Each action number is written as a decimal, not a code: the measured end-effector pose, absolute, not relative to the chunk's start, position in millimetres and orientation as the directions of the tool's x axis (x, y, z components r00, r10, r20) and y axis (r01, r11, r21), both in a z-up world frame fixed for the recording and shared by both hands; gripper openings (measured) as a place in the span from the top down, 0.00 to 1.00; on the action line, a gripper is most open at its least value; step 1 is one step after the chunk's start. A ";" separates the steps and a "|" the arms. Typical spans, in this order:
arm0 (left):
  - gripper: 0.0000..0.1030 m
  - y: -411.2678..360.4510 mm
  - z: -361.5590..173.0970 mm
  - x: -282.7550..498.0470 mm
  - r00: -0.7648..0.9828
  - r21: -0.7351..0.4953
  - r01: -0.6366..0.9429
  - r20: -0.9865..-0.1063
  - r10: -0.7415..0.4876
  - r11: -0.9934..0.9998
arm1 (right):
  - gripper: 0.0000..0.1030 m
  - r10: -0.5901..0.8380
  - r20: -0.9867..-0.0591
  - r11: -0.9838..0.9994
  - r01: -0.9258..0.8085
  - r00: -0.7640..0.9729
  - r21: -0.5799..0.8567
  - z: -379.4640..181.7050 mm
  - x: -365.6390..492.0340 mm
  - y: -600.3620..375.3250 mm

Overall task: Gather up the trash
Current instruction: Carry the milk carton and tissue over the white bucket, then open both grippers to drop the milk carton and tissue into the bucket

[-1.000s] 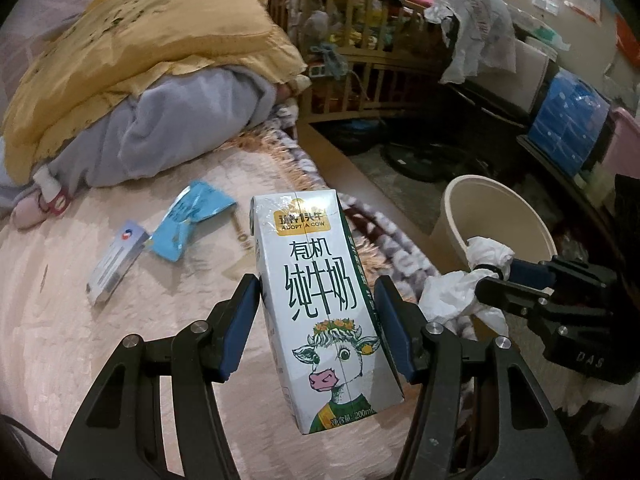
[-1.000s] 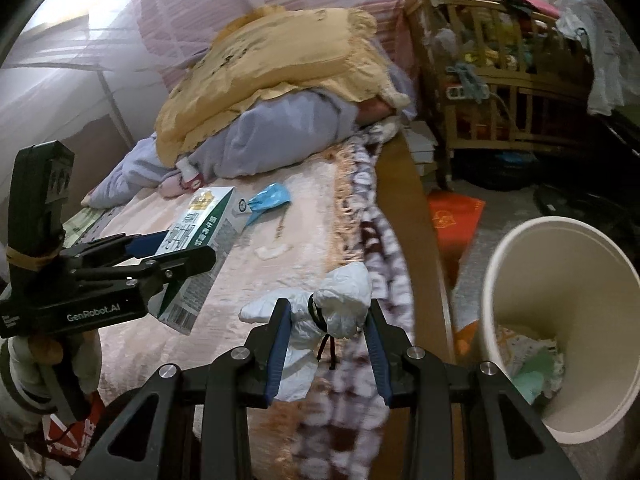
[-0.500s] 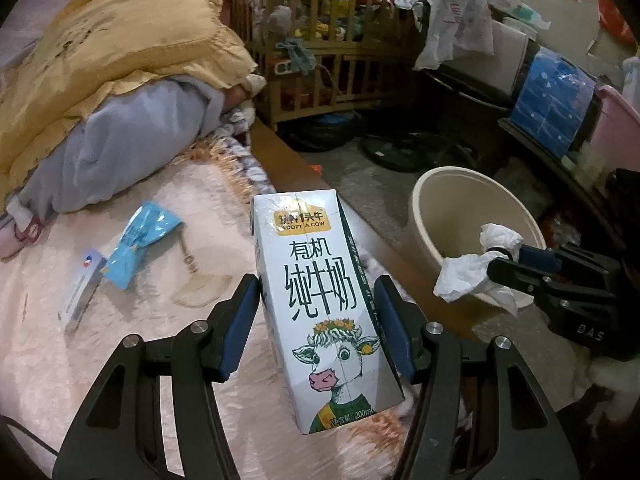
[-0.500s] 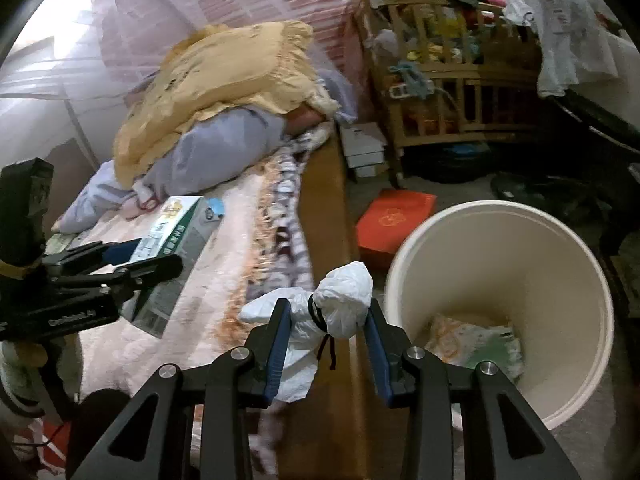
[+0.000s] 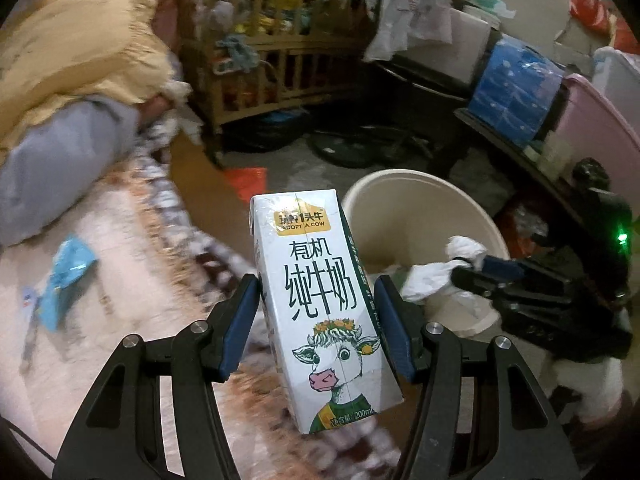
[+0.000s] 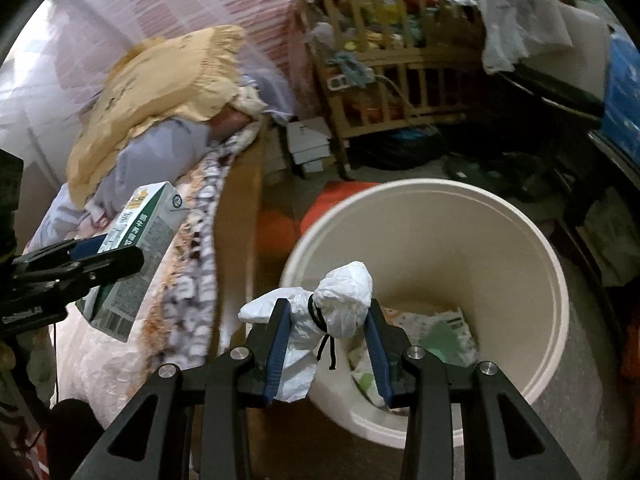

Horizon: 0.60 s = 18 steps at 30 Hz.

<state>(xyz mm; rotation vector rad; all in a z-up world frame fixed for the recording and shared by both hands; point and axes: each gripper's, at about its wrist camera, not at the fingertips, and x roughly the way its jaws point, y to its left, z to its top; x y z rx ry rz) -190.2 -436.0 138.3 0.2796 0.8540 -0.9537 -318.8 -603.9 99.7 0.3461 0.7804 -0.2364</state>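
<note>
Transport step: left gripper (image 5: pixel 316 316) fingers pinch milk carton (image 5: pixel 320 312) above the bed's (image 5: pixel 132 264) edge; right gripper (image 6: pixel 326 344) fingers clamp white wad (image 6: pixel 336 300) over bin (image 6: pixel 552 288) rim. Next: centre over the bin, release.

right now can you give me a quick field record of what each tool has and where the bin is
left tool: shut on milk carton, held upright
right tool: shut on white tied bag, over the near rim of the bin
bin: cream, round, on the floor beside the bed, some packaging already inside
left on bed: blue wrapper
carton position: over the bed edge, short of the bin
</note>
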 end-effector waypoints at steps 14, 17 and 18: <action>0.43 -507.3 122.6 -189.1 0.151 -0.272 0.833 -0.727 -0.670 0.482 | 0.56 -0.233 -0.753 0.841 0.517 0.615 0.162 87.7 -333.0 -652.0; 0.39 -512.8 118.7 -183.8 0.113 -0.323 0.821 -0.717 -0.688 0.471 | 0.44 -0.246 -0.757 0.826 0.539 0.605 0.162 87.6 -336.3 -657.7; 0.37 -513.0 117.3 -182.0 0.106 -0.334 0.816 -0.716 -0.690 0.472 | 0.36 -0.249 -0.756 0.824 0.542 0.605 0.163 88.3 -337.8 -657.3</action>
